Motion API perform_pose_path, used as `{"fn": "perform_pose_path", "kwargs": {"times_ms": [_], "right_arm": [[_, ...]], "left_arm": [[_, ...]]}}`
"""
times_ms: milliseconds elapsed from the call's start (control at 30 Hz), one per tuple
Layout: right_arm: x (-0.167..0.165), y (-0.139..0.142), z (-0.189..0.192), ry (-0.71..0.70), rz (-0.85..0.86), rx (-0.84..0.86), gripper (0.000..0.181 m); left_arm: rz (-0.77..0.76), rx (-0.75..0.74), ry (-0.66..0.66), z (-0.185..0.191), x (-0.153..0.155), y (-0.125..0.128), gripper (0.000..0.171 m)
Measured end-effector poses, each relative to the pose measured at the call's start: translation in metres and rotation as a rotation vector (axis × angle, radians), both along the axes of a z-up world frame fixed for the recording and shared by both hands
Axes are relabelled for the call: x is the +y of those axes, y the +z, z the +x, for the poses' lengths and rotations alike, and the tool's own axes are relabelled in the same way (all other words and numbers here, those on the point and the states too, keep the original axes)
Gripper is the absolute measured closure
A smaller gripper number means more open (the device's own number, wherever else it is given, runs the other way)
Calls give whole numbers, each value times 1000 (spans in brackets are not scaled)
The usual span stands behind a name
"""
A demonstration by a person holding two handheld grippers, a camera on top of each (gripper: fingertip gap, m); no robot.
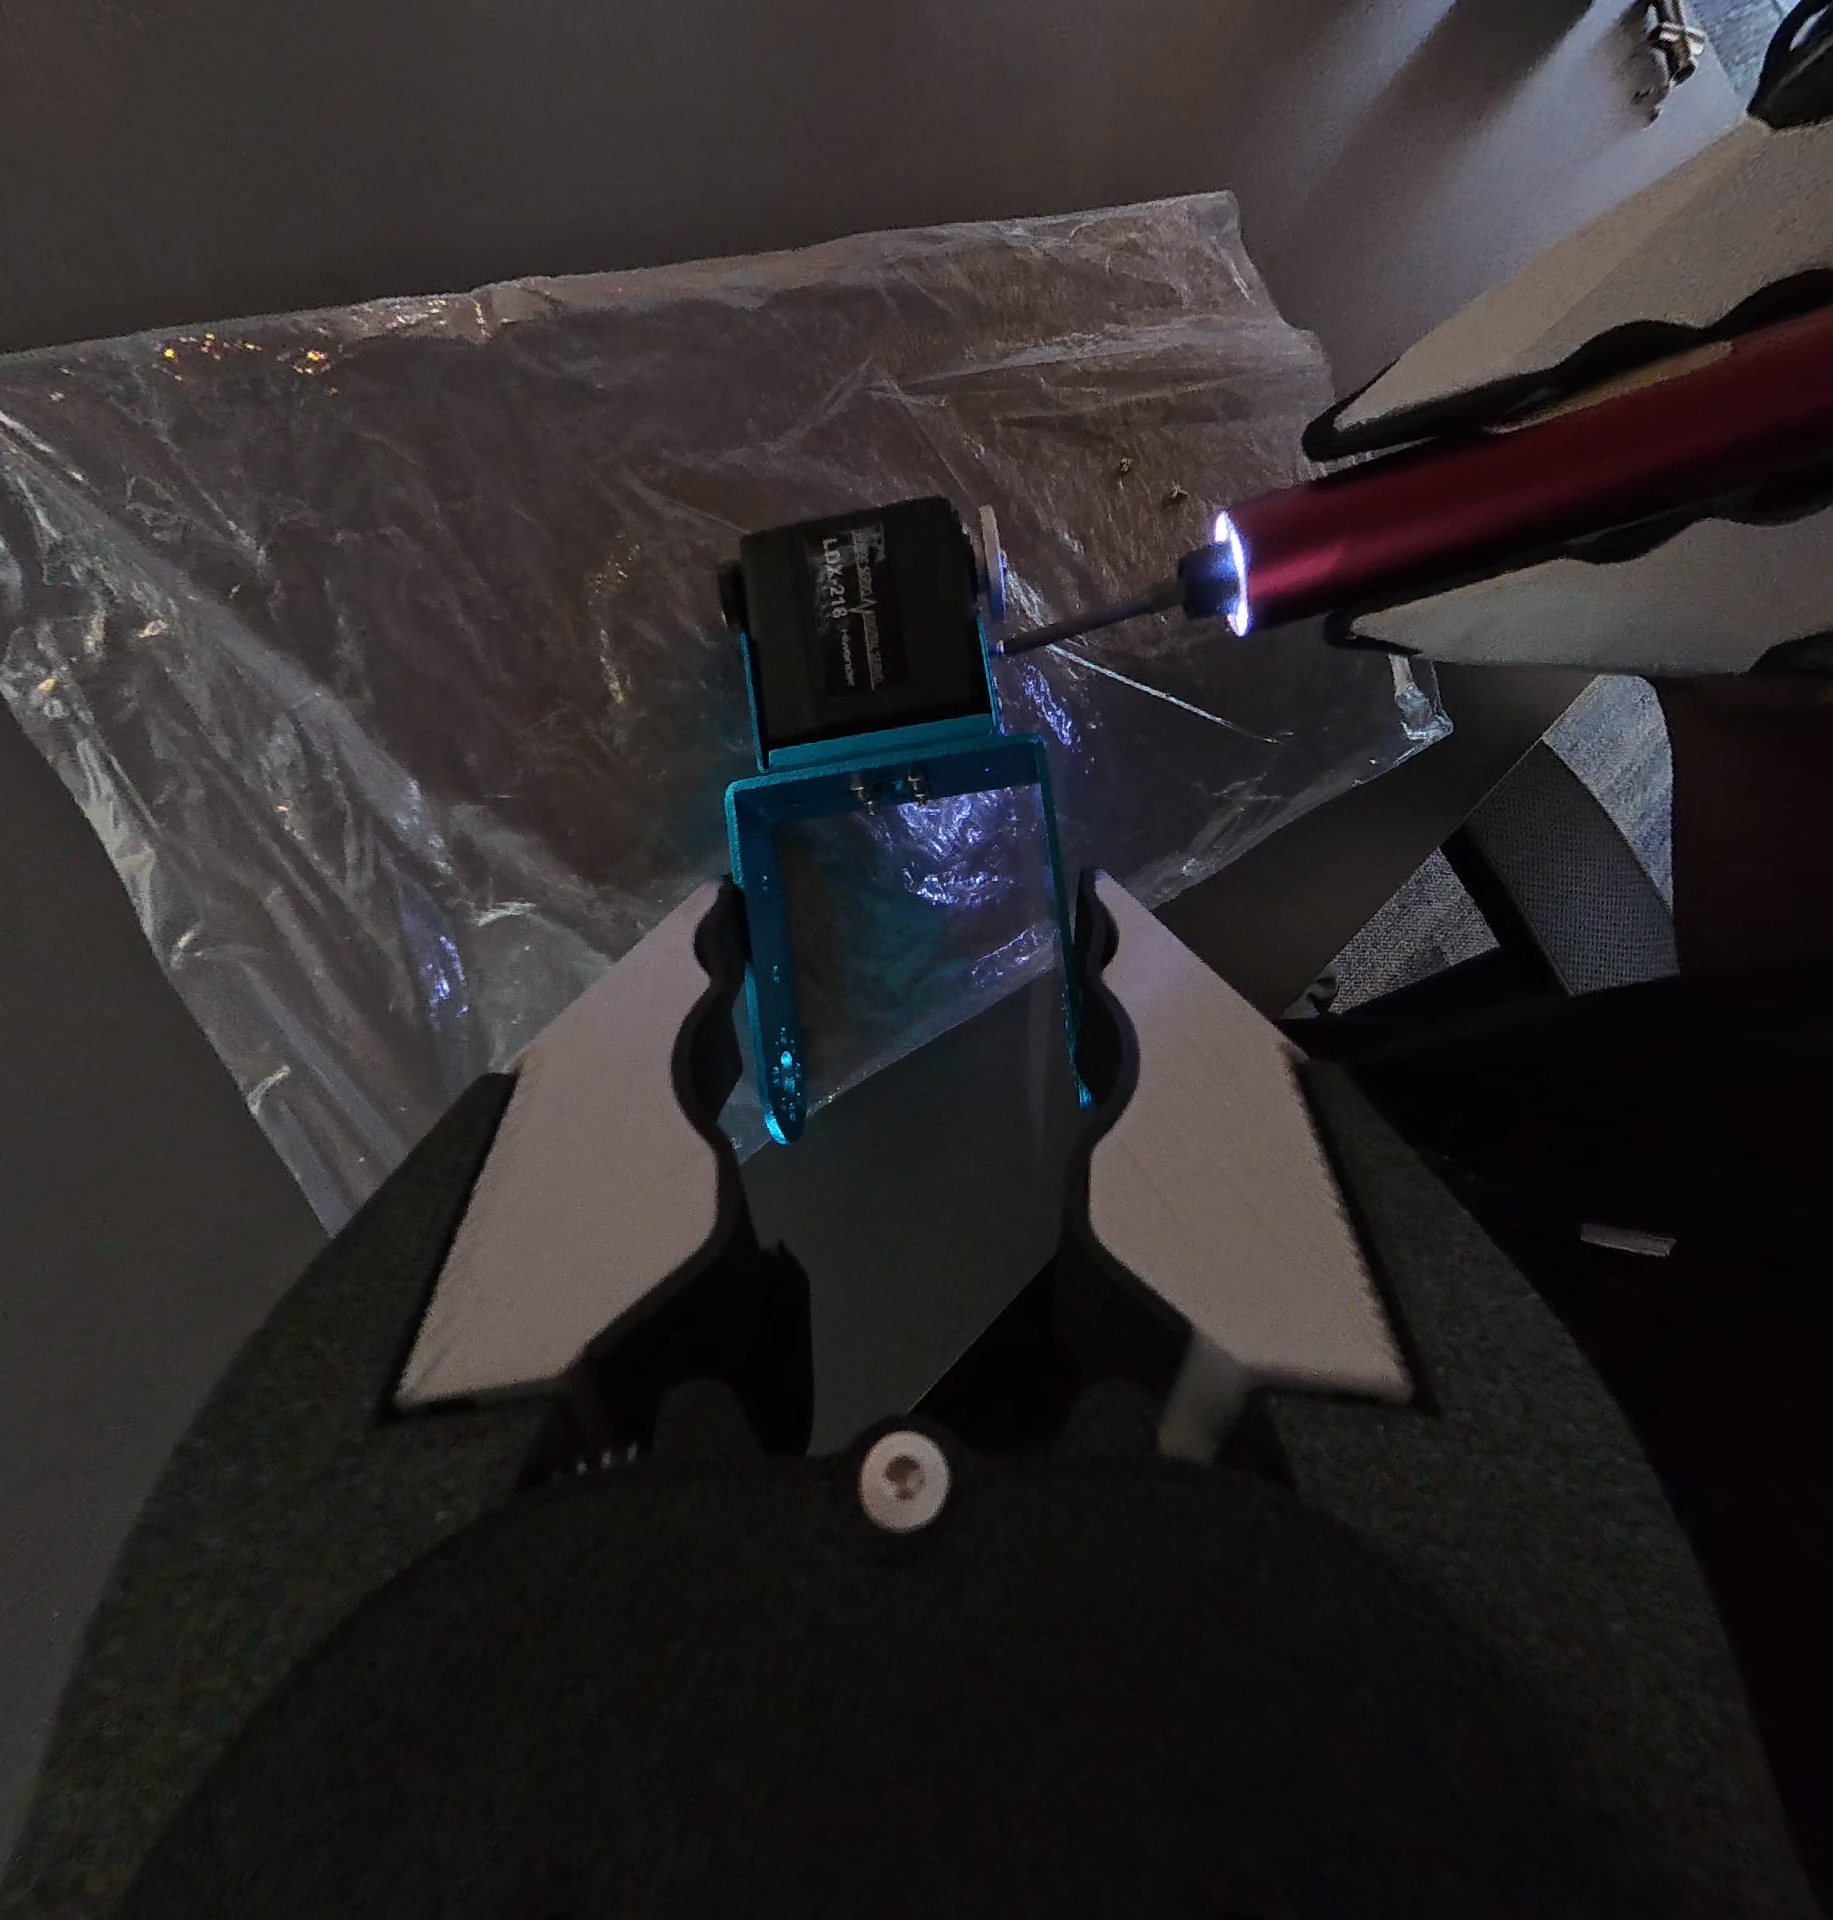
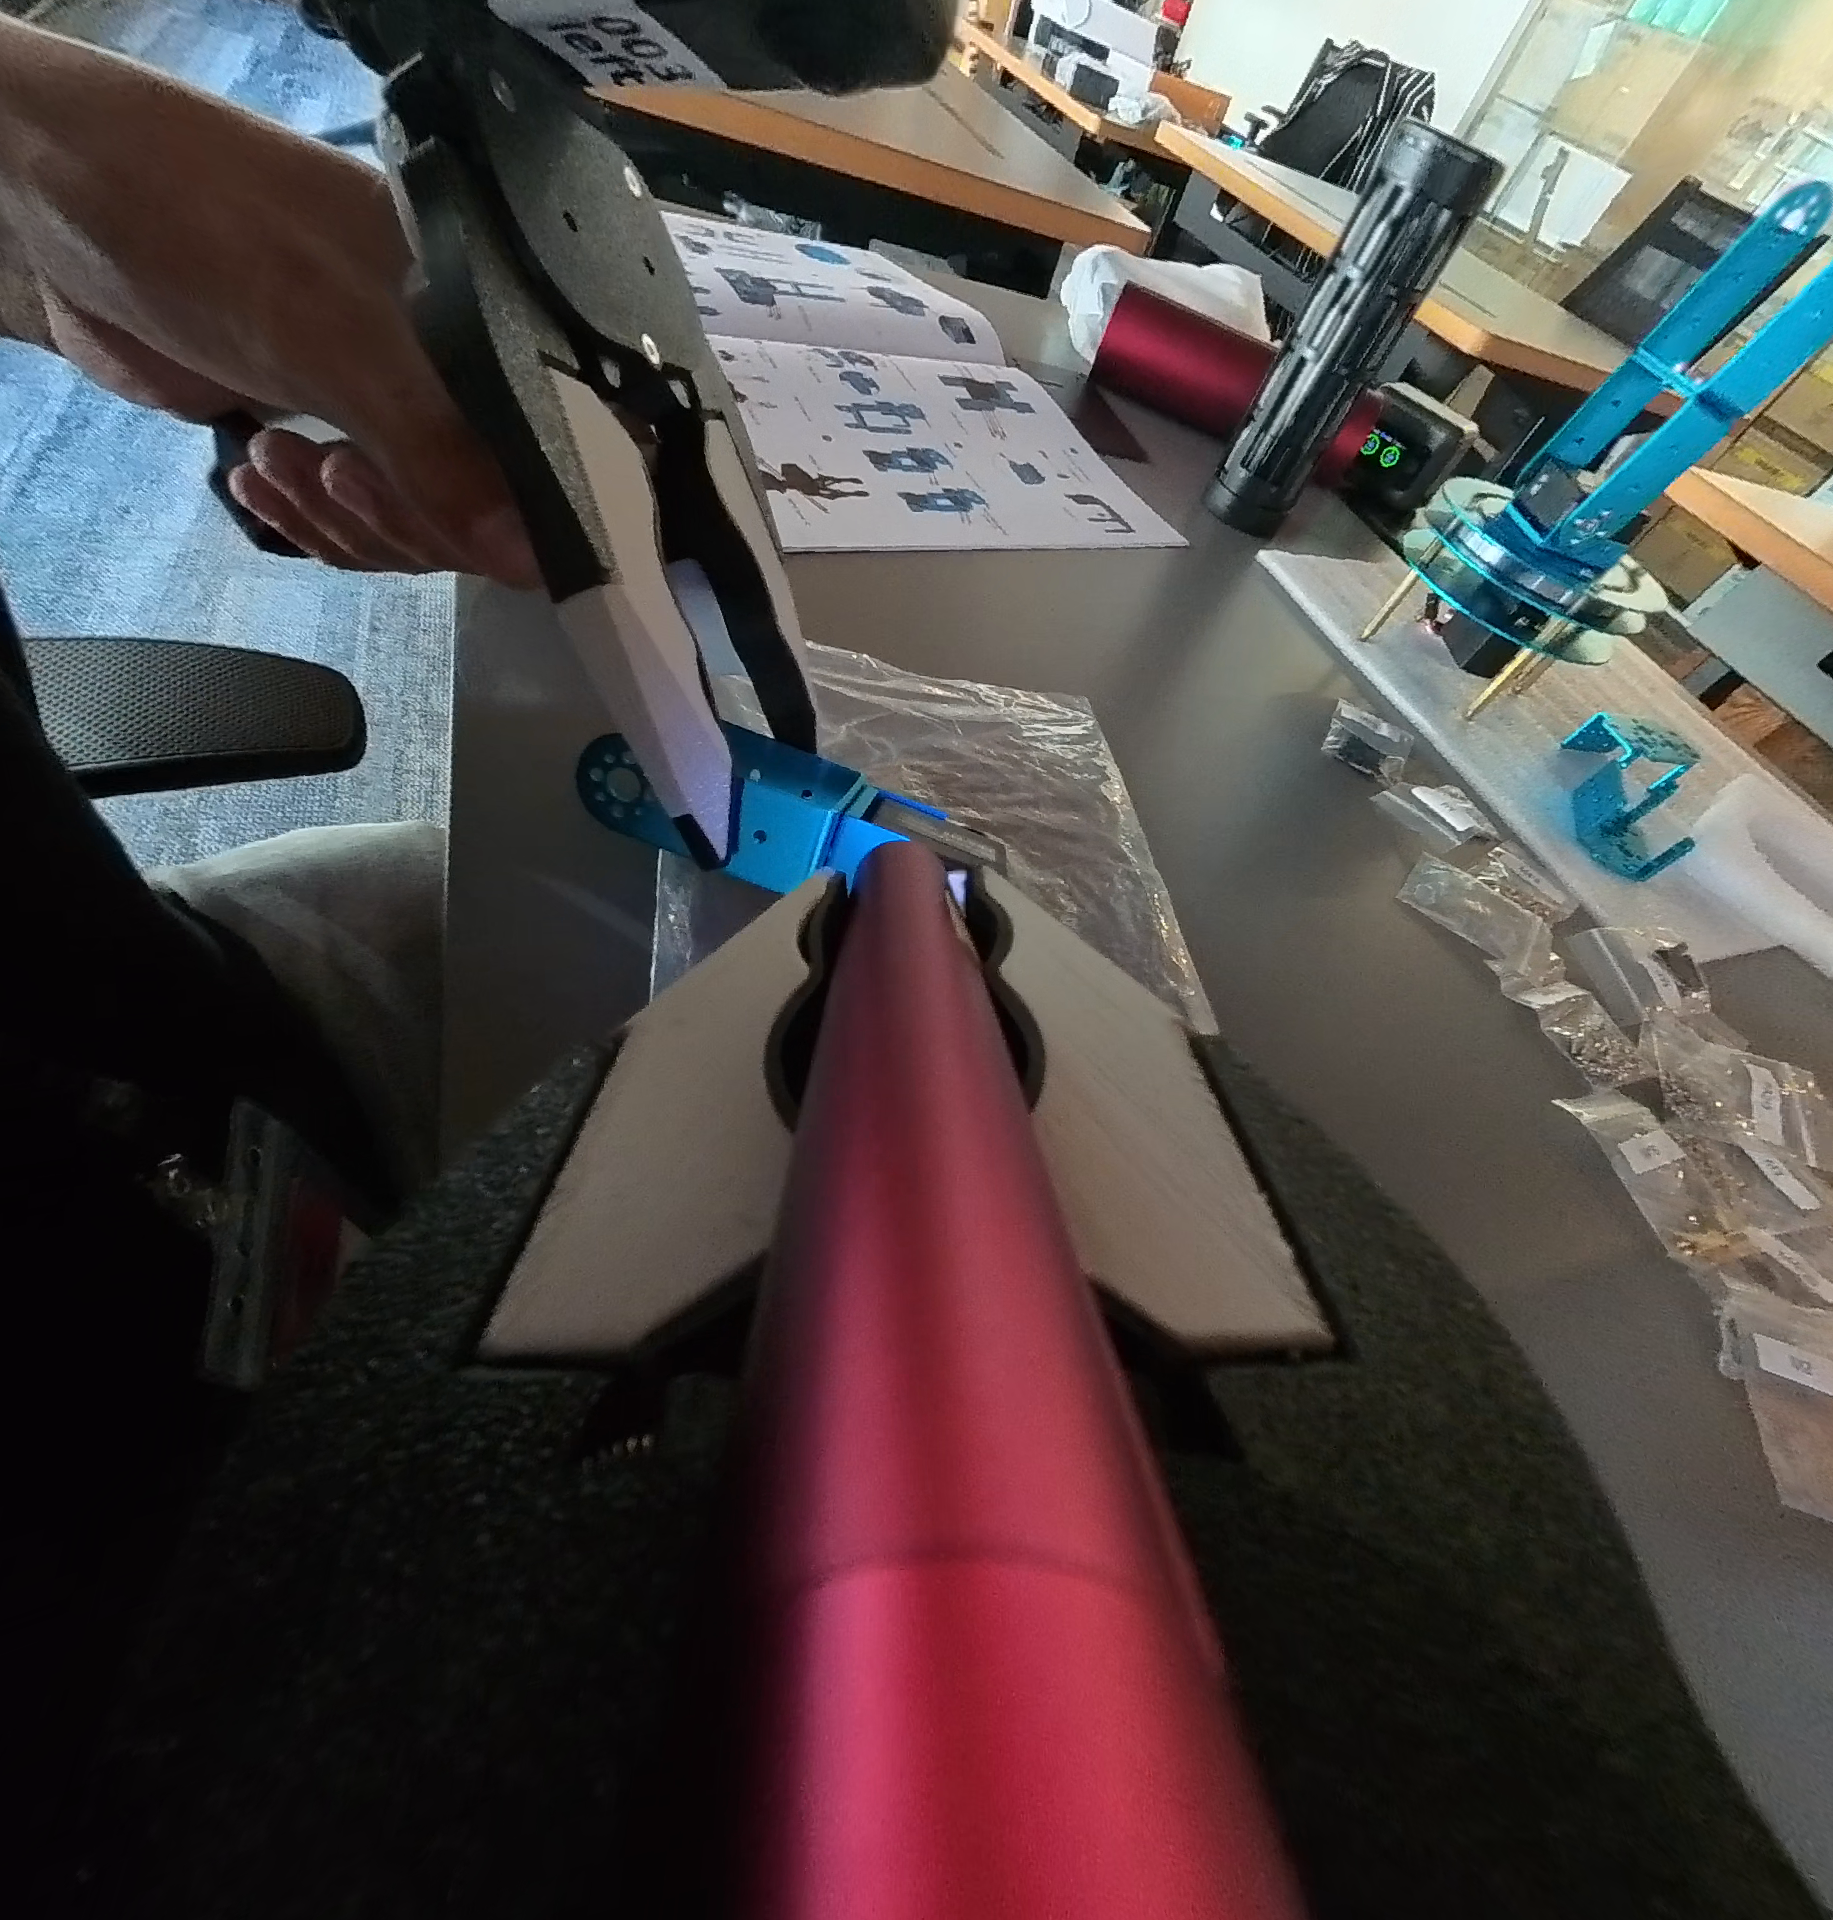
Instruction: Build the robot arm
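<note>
Left gripper (image 1: pixel 907 997) clamps blue bracket (image 1: pixel 777 997); right gripper (image 2: pixel 907 914) clamps screwdriver (image 2: pixel 943 1351). Risk: bit (image 1: pixel 1078 623) slipping off screw.

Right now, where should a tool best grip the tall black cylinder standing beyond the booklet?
Its mid-body, probably, tool level, from the booklet side: the black cylinder stands upright and round, while a red roll and a small screen crowd its far side.

- Left gripper (image 1: pixel 907 997): pale wedge-shaped fingers (image 1: pixel 621 1122), black scalloped inner edges, black speckled body, silver hex screw (image 1: pixel 901 1477) lower centre.
- Right gripper (image 2: pixel 904 914): identical build.
- Person: dark sleeve (image 2: pixel 91 1039), left edge.
</note>
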State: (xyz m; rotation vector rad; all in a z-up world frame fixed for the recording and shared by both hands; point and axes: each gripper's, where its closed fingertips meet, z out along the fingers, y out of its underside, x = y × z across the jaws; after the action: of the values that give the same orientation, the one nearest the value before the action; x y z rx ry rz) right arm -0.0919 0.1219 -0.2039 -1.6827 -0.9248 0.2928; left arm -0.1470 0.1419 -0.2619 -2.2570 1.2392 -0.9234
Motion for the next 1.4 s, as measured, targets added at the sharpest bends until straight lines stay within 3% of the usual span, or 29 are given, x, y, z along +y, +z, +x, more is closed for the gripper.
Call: {"fn": "perform_pose_path", "kwargs": {"times_ms": [167,367,500,967,1133,1233,1300,1400], "right_arm": [[-1,0,-1,5,21,-31,161],[2,-2,4,-6,-125,122,158],[3,-19,8,-38,-177,26,159],[3,-12,7,-84,-158,113,160],[2,-6,8,-82,-169,165,159],[0,5,11,-75,-209,292,159],[0,13,14,-79,-226,374,159],[-4,26,16,-67,-222,482,159]], "left_arm": [[2,5,-8,0,0,0,109],[53,7,-49,1,-1,0,108],[96,53,-78,2,-8,-8,105],[61,7,-65,2,-8,-5,102],[307,-68,-165,17,8,32,98],[661,-116,-396,39,-7,57,100],[924,-89,-513,53,-16,60,109],[1100,-79,-576,71,-20,58,123]]}}
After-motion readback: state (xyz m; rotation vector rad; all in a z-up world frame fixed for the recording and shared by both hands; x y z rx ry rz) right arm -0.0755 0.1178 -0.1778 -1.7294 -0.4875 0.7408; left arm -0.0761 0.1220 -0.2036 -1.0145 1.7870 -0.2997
